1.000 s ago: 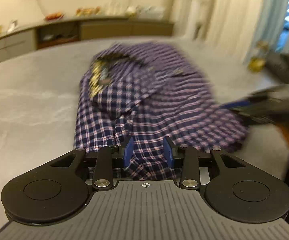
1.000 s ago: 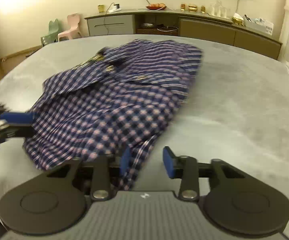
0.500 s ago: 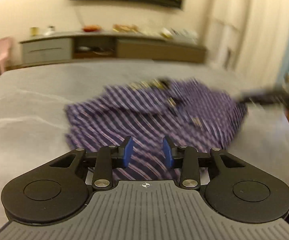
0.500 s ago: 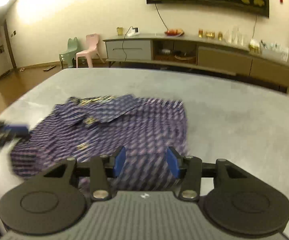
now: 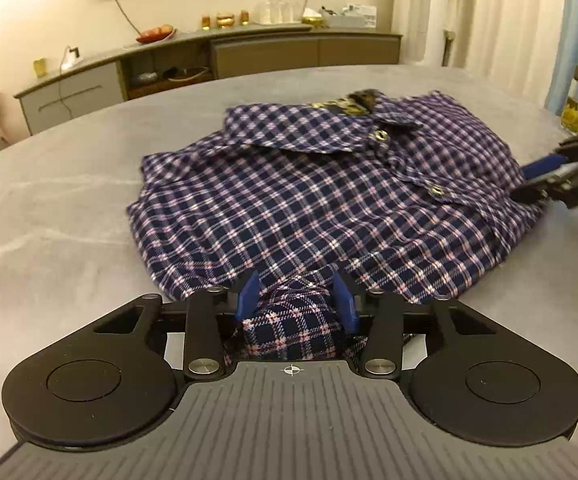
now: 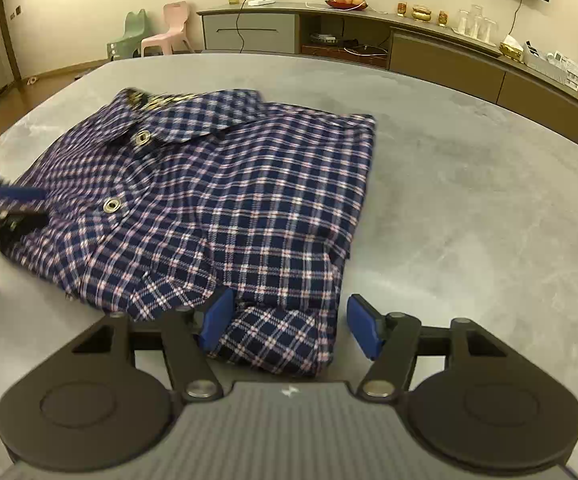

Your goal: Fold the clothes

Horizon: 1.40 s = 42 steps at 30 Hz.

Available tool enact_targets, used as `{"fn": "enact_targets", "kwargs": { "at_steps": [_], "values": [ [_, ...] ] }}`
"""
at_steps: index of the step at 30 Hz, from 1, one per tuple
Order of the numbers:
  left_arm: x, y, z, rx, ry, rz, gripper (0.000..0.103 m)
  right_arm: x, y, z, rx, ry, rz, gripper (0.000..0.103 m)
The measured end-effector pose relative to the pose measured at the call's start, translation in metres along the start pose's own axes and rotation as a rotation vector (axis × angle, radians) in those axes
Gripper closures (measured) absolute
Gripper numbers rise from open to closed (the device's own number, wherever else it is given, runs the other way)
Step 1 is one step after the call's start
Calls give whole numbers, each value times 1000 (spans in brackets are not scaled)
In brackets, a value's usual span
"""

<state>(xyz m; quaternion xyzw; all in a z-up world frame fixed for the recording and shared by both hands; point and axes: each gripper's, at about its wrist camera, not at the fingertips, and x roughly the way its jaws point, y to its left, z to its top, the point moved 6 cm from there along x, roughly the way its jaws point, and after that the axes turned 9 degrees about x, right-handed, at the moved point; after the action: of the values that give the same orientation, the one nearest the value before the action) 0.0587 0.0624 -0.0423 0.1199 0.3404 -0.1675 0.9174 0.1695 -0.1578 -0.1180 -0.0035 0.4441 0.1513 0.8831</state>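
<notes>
While the folded plaid shirt [image 5: 329, 200] lies on the grey table [image 6: 469, 200], my left gripper [image 5: 296, 296] pinches its soft hem; my right gripper [image 6: 291, 322], spread wide, straddles a limp, light corner.

Your left gripper [image 5: 295, 294] and right gripper [image 6: 291, 324] look alike: matte black linkage arms with silver pivot screws, two round black discs, a ribbed grey body bearing a small white crosshair mark, and blue finger pads [image 6: 363, 332].
</notes>
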Motion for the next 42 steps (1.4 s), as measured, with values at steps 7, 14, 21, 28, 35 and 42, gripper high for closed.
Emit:
{"fn": "enact_targets", "kwargs": {
  "at_steps": [7,14,21,28,35,42],
  "values": [
    [-21,9,24,-68,-146,-148,71,-63,8,51,41,-209,114,42],
    [34,-6,23,70,-9,-91,72,21,35,62,-35,-108,71,49],
    [74,-3,59,132,33,-130,74,37,26,65,11,-63,6,43],
    [80,79,88,62,-51,-7,69,33,-15,100,80,-142,48,40],
    [131,116,64,42,17,77,63,56,-55,116,137,-111,81,66],
    [125,102,92,95,-81,149,103,29,-46,114,125,-140,126,98]
  ]
}}
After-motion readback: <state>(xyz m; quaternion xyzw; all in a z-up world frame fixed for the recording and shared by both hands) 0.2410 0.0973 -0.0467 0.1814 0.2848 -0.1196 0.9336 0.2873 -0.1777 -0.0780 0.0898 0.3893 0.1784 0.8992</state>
